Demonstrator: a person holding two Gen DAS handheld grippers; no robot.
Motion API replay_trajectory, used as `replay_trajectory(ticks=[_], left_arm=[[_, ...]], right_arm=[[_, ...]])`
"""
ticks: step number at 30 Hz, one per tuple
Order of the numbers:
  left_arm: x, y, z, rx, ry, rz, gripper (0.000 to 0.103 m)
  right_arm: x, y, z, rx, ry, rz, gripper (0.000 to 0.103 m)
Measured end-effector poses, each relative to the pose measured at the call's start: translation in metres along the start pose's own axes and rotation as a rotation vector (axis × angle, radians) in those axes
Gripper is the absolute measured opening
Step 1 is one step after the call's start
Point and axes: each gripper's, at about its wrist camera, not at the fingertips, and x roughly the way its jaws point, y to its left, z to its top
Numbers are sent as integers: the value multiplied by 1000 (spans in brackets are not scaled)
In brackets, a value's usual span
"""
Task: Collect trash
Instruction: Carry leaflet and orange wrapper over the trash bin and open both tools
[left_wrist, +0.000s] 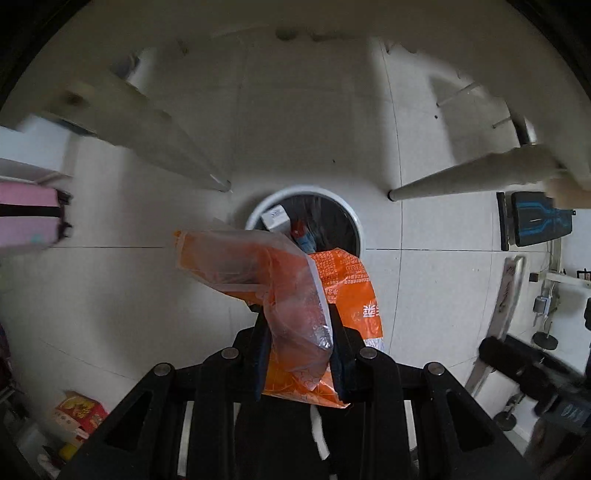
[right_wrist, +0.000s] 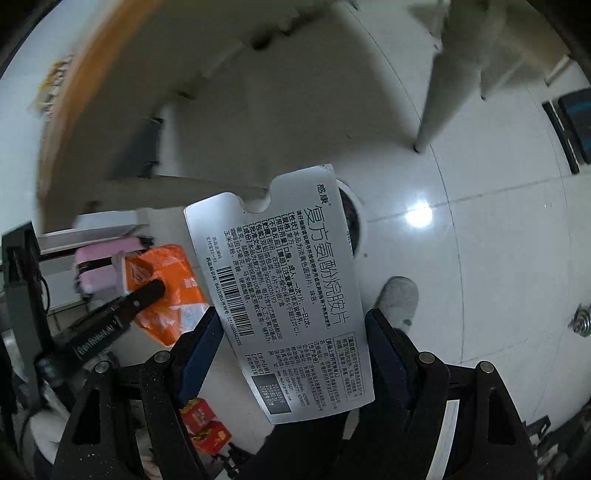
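Note:
My left gripper (left_wrist: 299, 332) is shut on an orange plastic snack bag (left_wrist: 343, 288) and holds it above the floor, just short of a round white trash bin (left_wrist: 360, 229) with a black liner that holds a white box (left_wrist: 275, 218) and other scraps. My right gripper (right_wrist: 291, 332) is shut on a flat silver medicine card (right_wrist: 280, 280) with black print and a barcode, held upright. The bin's rim (right_wrist: 356, 206) peeks out behind the card. The left gripper with the orange bag (right_wrist: 173, 273) shows at the left of the right wrist view.
White table legs (left_wrist: 173, 147) (left_wrist: 461, 181) stand on the pale tiled floor around the bin. A pink case (left_wrist: 29, 218) is at left, red boxes (left_wrist: 79, 410) at lower left, black equipment (left_wrist: 535, 221) at right. A grey shoe (right_wrist: 400, 299) is near the card.

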Motion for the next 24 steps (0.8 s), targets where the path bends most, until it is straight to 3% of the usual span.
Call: replay_trajectory(ticks=[8,15,18,20,21,24], left_arm=[[131,6,47,13,82,-18,26],[188,11,55,2,149,-38,29],[185,25,46,-1,144,-20,50],[181,34,43,-19,134,-29,78],[177,37,43,-24,132,-27,85],[167,49,38,-31,113,4,89]], right_arm=[[144,-33,35,53,63,-34,80],[246,-47,62,51,125,-67,80],[262,-54,66,44,131,-80,80],[271,-51,66,42,143,-72,80],[272,-49,66,42,148,-65,80],[273,-44,68,50,177,-42,84]])
